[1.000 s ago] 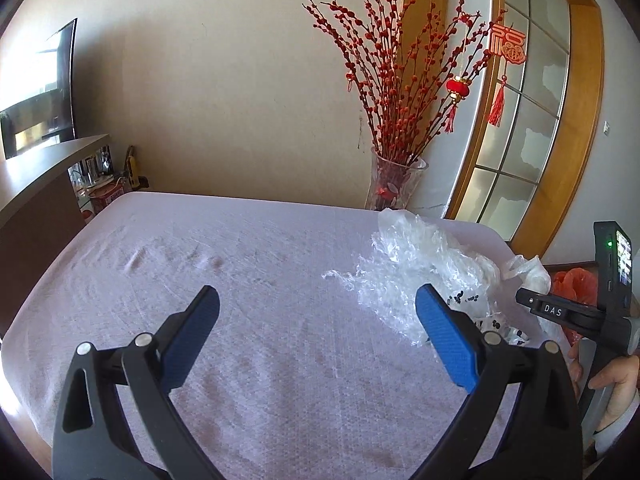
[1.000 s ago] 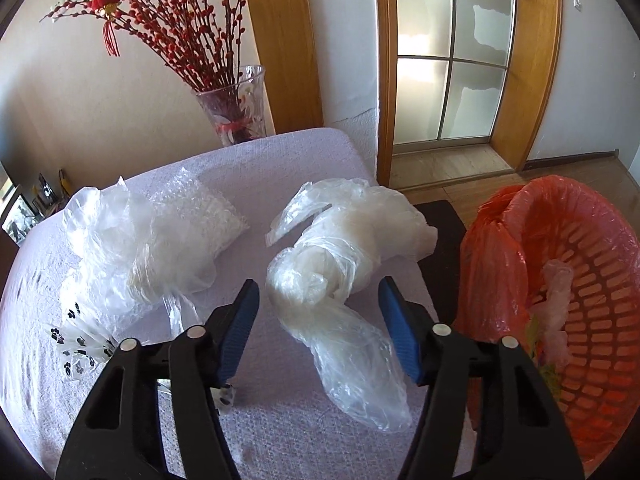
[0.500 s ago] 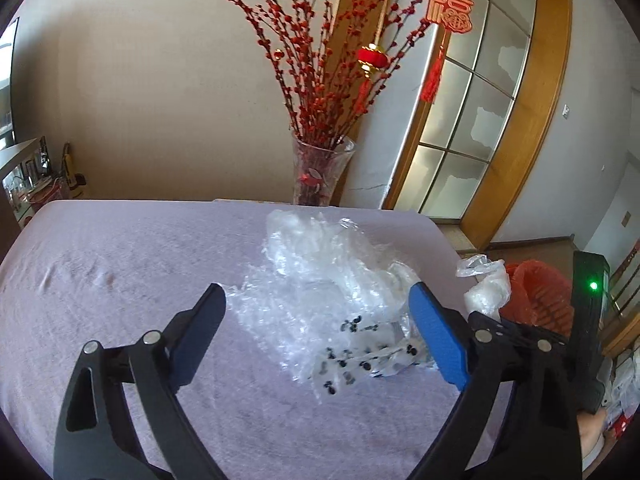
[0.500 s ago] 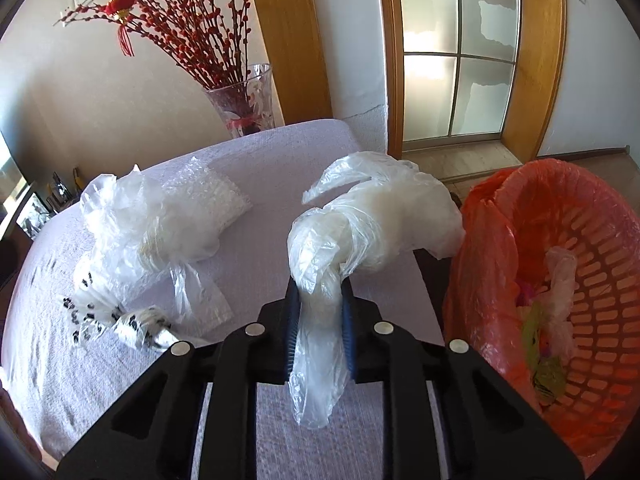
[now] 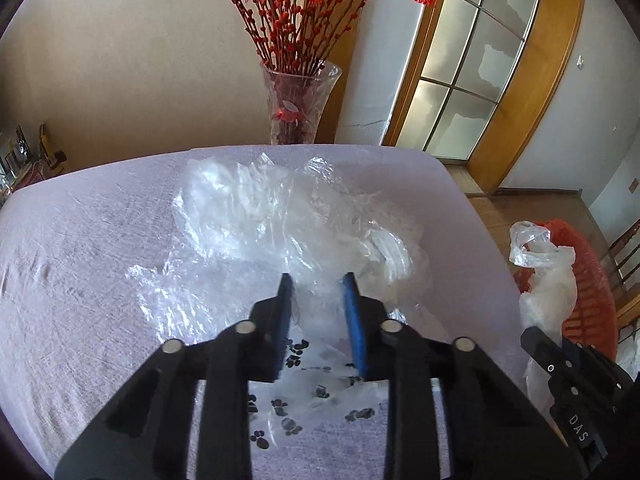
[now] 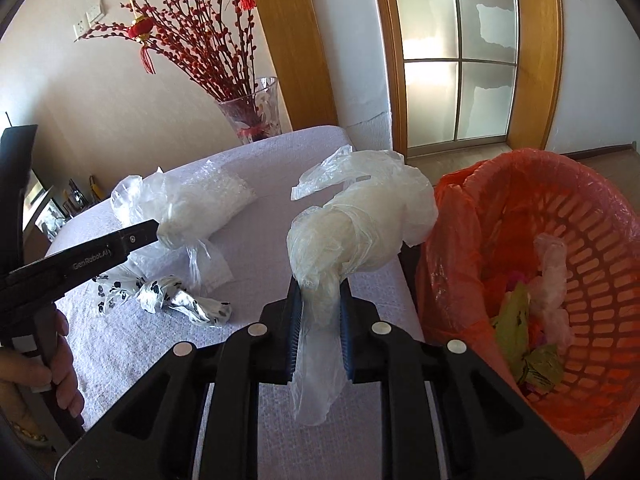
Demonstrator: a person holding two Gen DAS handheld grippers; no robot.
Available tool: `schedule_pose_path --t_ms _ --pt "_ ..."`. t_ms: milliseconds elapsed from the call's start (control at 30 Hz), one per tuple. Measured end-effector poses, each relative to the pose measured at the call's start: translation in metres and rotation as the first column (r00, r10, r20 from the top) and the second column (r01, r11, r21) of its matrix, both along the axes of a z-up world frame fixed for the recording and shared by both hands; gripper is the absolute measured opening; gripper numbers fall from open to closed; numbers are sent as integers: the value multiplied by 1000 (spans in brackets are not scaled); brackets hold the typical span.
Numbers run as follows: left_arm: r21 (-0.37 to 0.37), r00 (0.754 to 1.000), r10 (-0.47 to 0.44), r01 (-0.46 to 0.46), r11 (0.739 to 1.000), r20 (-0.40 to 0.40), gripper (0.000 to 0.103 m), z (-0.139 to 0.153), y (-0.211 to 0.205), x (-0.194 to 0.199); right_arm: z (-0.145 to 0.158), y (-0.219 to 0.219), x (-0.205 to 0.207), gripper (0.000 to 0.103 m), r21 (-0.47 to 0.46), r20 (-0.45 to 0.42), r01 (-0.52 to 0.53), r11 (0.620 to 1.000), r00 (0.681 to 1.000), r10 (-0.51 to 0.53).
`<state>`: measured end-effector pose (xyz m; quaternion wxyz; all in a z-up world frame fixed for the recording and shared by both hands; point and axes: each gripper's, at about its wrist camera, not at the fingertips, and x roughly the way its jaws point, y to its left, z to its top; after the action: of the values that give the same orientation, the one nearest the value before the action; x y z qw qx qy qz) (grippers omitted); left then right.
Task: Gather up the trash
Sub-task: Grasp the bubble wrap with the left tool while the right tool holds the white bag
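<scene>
A whitish plastic bag (image 6: 360, 232) is held clamped between the fingers (image 6: 295, 332) of the right gripper (image 6: 319, 328), lifted clear of the lilac-covered counter (image 6: 132, 344) and hanging just beside the orange-lined basket (image 6: 580, 280), in which leaves and wrappers are already seen. The jaws of the left gripper (image 5: 318, 316) are closing around the crumpled clear plastic (image 5: 280, 216) that lies in the middle of the counter, near a glass vase (image 5: 298, 104) of red branches; film is seen between the blue fingers (image 5: 352, 320), but whether it is yet pinched firmly cannot be told. A paw-print wrapper (image 6: 160, 296) lies twisted on the cloth under that gripper. The step in hand is judged to be a double one: one bag carried to the bin while the next piece is seized. For the next move, the right bag must be brought over the basket's rim and released, and the left grip must be completed before lifting, since loose film could easily slip out.
</scene>
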<state>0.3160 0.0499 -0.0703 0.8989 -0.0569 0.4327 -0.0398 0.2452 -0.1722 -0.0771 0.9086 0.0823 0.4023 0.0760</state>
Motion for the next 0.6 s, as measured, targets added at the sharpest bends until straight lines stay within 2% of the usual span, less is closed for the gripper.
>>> schedule_pose_path --t_ms 100,333,600 --pt "-12 999 -7 7 1000 33 15 4 5 -7 1 0 0 18 4 3 -2 1000 1000 2" --pt "-41 991 -9 15 999 135 13 29 25 -30 7 1 -5 17 11 25 -10 1000 1000 10" --pt "-57 979 3 9 998 202 12 51 40 -50 19 4 -12 17 -1 59 -22 1000 998 22"
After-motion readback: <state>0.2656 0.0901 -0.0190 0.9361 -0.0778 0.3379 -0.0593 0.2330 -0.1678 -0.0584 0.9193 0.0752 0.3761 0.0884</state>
